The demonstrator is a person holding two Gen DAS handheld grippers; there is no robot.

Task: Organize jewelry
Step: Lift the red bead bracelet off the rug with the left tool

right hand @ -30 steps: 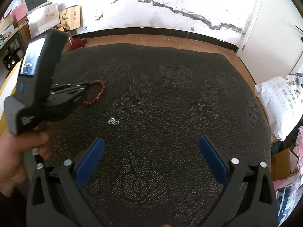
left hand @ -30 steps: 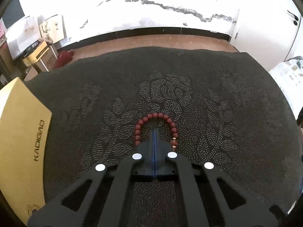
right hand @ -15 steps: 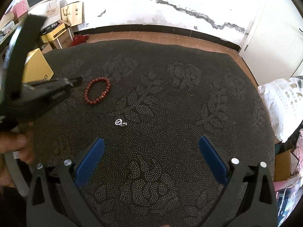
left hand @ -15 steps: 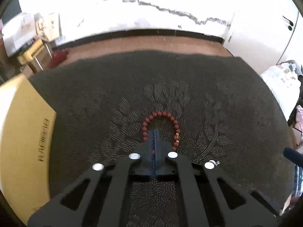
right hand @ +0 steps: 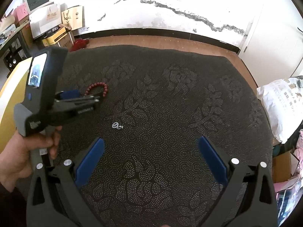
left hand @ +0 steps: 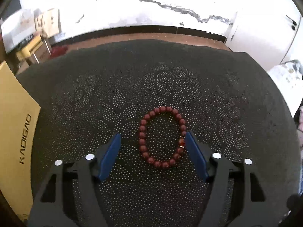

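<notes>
A dark red beaded bracelet (left hand: 161, 138) lies flat as a full ring on the black patterned cloth (left hand: 170, 79). My left gripper (left hand: 153, 133) sits low over it, its jaws opening. The bracelet lies between the blue pads, close against the right pad (left hand: 195, 151) and well apart from the left one; neither pad presses on it. The right wrist view shows a hand holding the left gripper (right hand: 75, 100) at the bracelet (right hand: 98, 87). A small silver piece (right hand: 117, 125) lies on the cloth ahead of my right gripper (right hand: 151, 139), which is open and empty.
A yellow "KADIGAO" box (left hand: 15, 132) lies at the cloth's left edge. Cardboard boxes and bags (right hand: 56, 24) stand on the floor at the back left. A white printed bag (right hand: 280, 104) sits off the right edge.
The left jaws, shut in the earlier frames, now stand apart. The bracelet, half hidden behind the shut tips before, shows as a whole ring on the cloth. The right gripper has stayed open.
</notes>
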